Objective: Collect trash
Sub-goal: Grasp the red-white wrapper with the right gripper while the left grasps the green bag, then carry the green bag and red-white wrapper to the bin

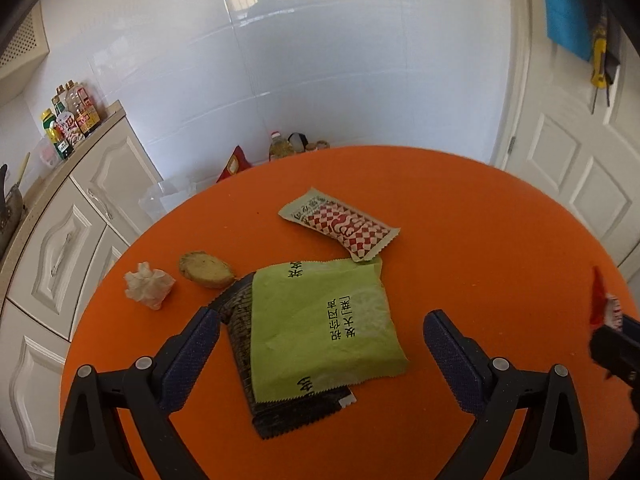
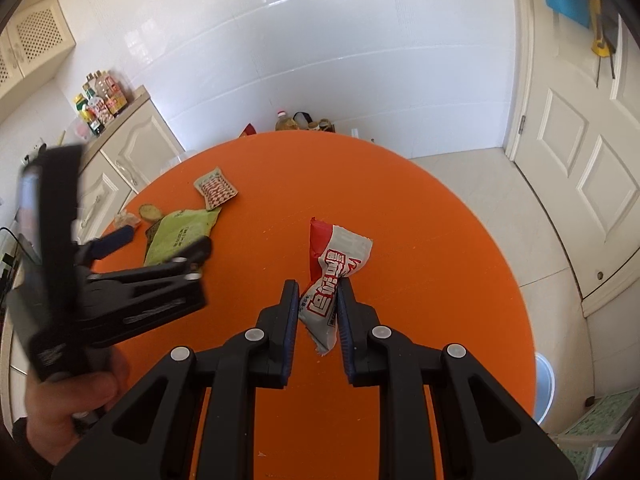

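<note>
The right hand-held gripper (image 2: 318, 300) pinches a red-and-white wrapper (image 2: 334, 264) above the orange surface (image 2: 440, 280), while the left hand-held gripper (image 1: 320, 332) hangs spread wide over a green packet (image 1: 324, 328) lying on a dark wrapper (image 1: 240, 320). These look light, thin and crinkly, likely to slide on the smooth top, so I'd nip an edge or corner. The left view alone clearly shows the crumpled tissue (image 1: 148, 286), a biscuit-like scrap (image 1: 206, 270) and the checked wrapper (image 1: 340, 228); the right view alone shows the person's hand (image 2: 72, 404).
</note>
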A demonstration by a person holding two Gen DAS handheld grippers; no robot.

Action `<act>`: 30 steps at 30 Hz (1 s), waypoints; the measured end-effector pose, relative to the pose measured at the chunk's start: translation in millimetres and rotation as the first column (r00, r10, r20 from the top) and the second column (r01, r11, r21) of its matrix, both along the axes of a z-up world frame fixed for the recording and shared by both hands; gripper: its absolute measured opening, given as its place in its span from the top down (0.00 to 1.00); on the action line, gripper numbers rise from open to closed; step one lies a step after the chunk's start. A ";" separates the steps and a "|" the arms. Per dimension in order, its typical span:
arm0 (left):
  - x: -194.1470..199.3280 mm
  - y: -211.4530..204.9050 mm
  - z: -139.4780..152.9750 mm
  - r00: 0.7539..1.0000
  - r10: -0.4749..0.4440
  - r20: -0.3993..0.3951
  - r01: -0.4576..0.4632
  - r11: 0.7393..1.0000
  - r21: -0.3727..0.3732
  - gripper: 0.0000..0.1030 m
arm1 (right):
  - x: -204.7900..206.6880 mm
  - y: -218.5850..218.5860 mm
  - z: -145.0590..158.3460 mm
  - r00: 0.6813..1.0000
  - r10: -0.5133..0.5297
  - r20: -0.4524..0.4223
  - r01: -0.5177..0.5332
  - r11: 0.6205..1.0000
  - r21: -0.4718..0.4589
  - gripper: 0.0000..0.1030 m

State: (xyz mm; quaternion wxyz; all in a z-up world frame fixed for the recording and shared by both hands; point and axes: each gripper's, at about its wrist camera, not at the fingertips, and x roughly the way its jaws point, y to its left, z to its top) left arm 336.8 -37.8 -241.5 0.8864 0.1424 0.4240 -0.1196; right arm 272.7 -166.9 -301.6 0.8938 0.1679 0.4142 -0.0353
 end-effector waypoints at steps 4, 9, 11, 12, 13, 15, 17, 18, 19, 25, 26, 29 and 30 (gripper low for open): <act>21.5 2.3 -3.0 1.000 0.024 -0.016 -0.025 0.997 -0.077 0.38 | -1.1 -5.1 4.5 1.000 0.005 0.015 -0.005 1.000 0.000 0.82; 35.7 22.6 -4.9 0.999 0.018 -0.043 -0.025 0.986 -0.164 0.63 | -3.9 -7.5 1.9 1.000 0.012 0.020 -0.012 1.000 0.018 0.82; 39.8 35.5 -5.9 0.998 0.012 -0.064 -0.026 0.977 -0.214 0.69 | -6.2 -6.5 1.3 1.000 0.015 0.022 -0.015 1.000 0.025 0.82; 41.5 39.9 -6.5 0.997 0.009 -0.072 -0.026 0.971 -0.237 0.71 | -7.6 -5.6 1.5 1.000 0.016 0.023 -0.017 1.000 0.026 0.82; 42.7 42.8 -7.4 0.997 0.005 -0.074 -0.023 0.967 -0.252 0.72 | -9.6 -5.2 2.0 1.000 0.018 0.024 -0.019 0.999 0.027 0.82; 43.5 47.6 -8.8 0.998 0.003 -0.066 -0.021 0.964 -0.264 0.75 | -13.0 -2.8 3.1 0.999 0.022 0.028 -0.023 0.999 0.027 0.82; 37.6 55.3 -8.7 0.998 0.002 -0.060 -0.018 0.959 -0.282 0.76 | -17.1 -0.6 4.7 0.999 0.026 0.032 -0.027 0.999 0.026 0.82; 30.6 60.4 -10.8 0.999 0.001 -0.054 -0.017 0.958 -0.288 0.76 | -18.9 0.4 5.6 0.999 0.027 0.033 -0.028 0.999 0.027 0.82; 28.3 62.9 -10.2 0.999 0.000 -0.049 -0.014 0.955 -0.296 0.76 | -21.1 2.2 7.0 0.999 0.028 0.035 -0.029 0.999 0.024 0.82; 3.3 75.7 -0.6 1.000 -0.001 -0.002 0.000 0.941 -0.338 0.76 | -32.5 10.4 17.4 0.998 0.039 0.058 -0.040 0.999 0.016 0.82; -0.6 76.3 2.7 1.000 -0.001 0.008 0.004 0.940 -0.341 0.76 | -34.9 11.0 19.6 0.997 0.042 0.064 -0.043 0.999 0.016 0.82; -15.2 77.4 11.8 0.999 -0.011 0.037 0.023 0.934 -0.356 0.76 | -41.3 10.1 27.2 0.996 0.045 0.082 -0.046 0.999 0.010 0.82; -22.9 78.5 15.0 0.999 -0.016 0.049 0.032 0.932 -0.361 0.76 | -43.7 9.8 30.0 0.995 0.045 0.089 -0.047 0.999 0.011 0.82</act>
